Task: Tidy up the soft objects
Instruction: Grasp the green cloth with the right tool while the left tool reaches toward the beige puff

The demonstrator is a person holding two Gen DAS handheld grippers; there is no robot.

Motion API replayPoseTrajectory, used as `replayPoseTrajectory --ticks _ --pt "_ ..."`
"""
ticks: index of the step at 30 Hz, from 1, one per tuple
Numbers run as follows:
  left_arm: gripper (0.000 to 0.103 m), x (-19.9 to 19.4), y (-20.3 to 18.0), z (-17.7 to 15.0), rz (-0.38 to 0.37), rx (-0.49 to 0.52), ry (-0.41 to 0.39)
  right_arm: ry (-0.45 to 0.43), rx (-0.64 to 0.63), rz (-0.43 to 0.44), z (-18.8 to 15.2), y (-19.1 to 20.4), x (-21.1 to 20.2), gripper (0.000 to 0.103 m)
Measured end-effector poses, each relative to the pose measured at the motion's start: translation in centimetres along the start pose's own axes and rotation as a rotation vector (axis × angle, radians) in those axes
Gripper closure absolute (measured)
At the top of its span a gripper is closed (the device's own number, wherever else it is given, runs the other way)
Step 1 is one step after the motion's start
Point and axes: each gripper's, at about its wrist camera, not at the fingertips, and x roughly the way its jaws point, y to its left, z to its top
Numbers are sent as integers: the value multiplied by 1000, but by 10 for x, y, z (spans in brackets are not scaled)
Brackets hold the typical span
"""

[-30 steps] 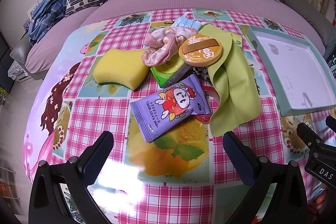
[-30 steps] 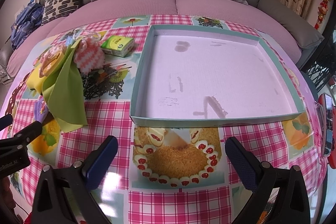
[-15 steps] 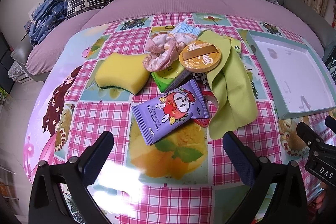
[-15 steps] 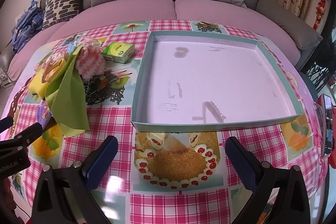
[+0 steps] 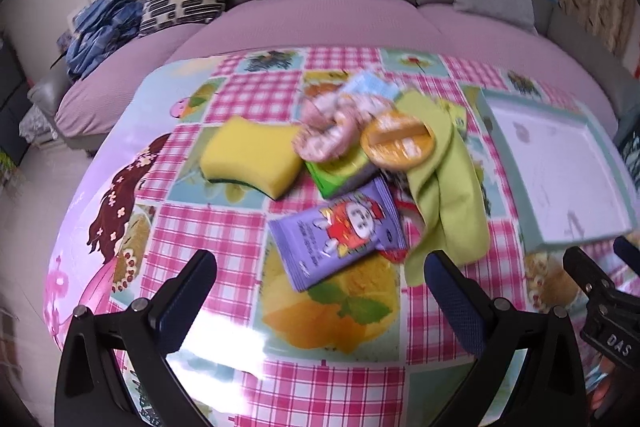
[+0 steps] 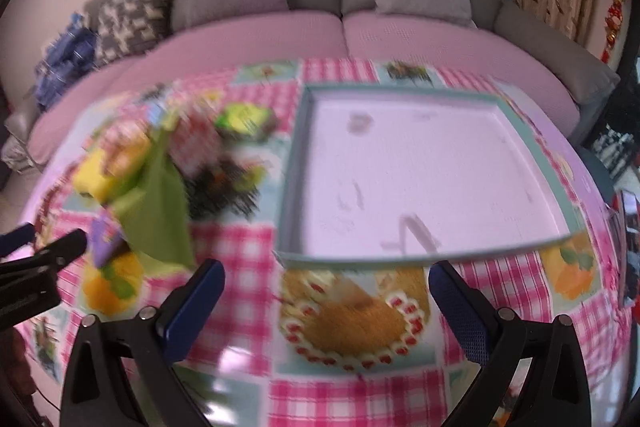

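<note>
Tray point(image 6: 420, 171): right on table, nothing inside.
Soft pile: left of tray; yellow sponge point(image 5: 250, 157), green cloth point(image 5: 448, 187), purple wipes pack point(image 5: 340, 231).
Left gripper point(image 5: 320, 281): spread, empty.
Right gripper point(image 6: 326, 285): spread, empty.

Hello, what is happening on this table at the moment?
A person holds two tongs above a table with a checked cloth, and both are open and empty. The left tongs face a pile of soft things: a yellow sponge, a green cloth and a purple packet. The right tongs face an empty tray. Nothing is sorted yet.
</note>
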Motion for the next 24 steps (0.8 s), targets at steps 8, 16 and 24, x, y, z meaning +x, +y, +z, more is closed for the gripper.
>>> replayPoseTrajectory --ticks 8,16,24 --pt "0 -14 41 29 -61 -178 -18 -53 -77 136 34 41 -14 0" --pt "0 -3 65 69 23 -236 14 40 -121 233 58 85 25 0" --pt "0 19 71 82 29 -350 31 118 -160 266 53 115 63 7"
